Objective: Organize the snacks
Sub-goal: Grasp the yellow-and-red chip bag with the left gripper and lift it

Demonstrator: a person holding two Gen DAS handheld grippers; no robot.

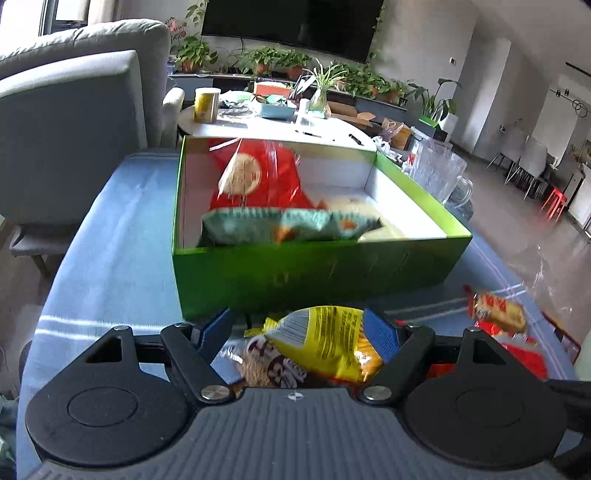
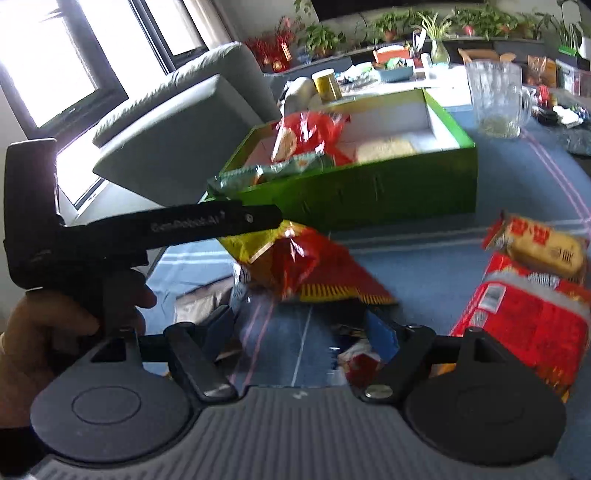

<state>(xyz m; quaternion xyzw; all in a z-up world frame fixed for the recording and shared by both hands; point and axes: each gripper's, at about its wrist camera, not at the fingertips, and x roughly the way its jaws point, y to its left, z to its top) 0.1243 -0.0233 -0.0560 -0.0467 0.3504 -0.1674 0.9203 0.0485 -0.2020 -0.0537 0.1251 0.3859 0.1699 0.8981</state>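
Yellow foil fills the left gripper (image 1: 301, 330): a yellow snack bag (image 1: 325, 343) with a barcode and blurred print sits between its blue pads, though whether they pinch it I cannot tell. At 12 o'clock beyond stands the green box (image 1: 306, 273), holding a teal packet (image 1: 280, 227) and a red bag (image 1: 258, 173). In the right wrist view the right gripper (image 2: 303, 328) stands wide over blue cloth (image 2: 424, 273); the other tool's arm reads "GenRobot.AI". A red noodle pack (image 2: 524, 314) lies at 3 o'clock, lettering unreadable.

place: home living room | signs: sofa (image 1: 85, 74), wall TV (image 1: 295, 26), houseplants (image 1: 273, 59)
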